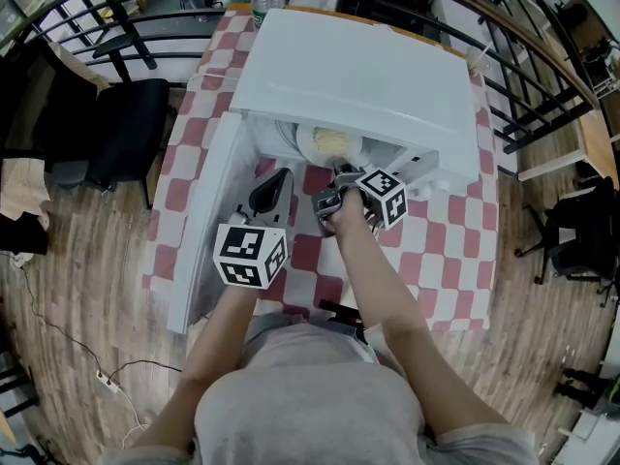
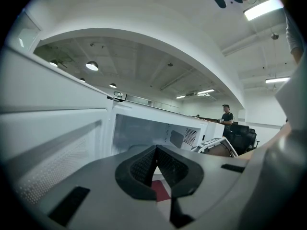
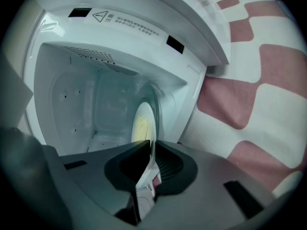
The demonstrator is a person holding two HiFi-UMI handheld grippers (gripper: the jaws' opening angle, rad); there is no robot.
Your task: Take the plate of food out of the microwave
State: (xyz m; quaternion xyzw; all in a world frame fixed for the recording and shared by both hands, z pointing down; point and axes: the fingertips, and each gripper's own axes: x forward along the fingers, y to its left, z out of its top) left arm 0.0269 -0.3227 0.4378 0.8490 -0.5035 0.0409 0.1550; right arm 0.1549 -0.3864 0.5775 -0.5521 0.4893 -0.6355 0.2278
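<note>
Right grip: your right gripper (image 3: 150, 150) was clamped onto the near rim of the round white plate of pale yellow food (image 3: 142, 123).
Left grip: your left gripper (image 2: 156, 152) held nothing, its jaws pressed together at the lower centre of its view.
Plate place: it sat inside the boxy white microwave (image 1: 358, 76), door swung wide, at the upper centre of the head view.
Pull: you probably needed a slow, level draw straight out, because a one-edge pinch could let the far side sag.
Look: the rim was thin and glossy, with the food heaped mid-plate.
</note>
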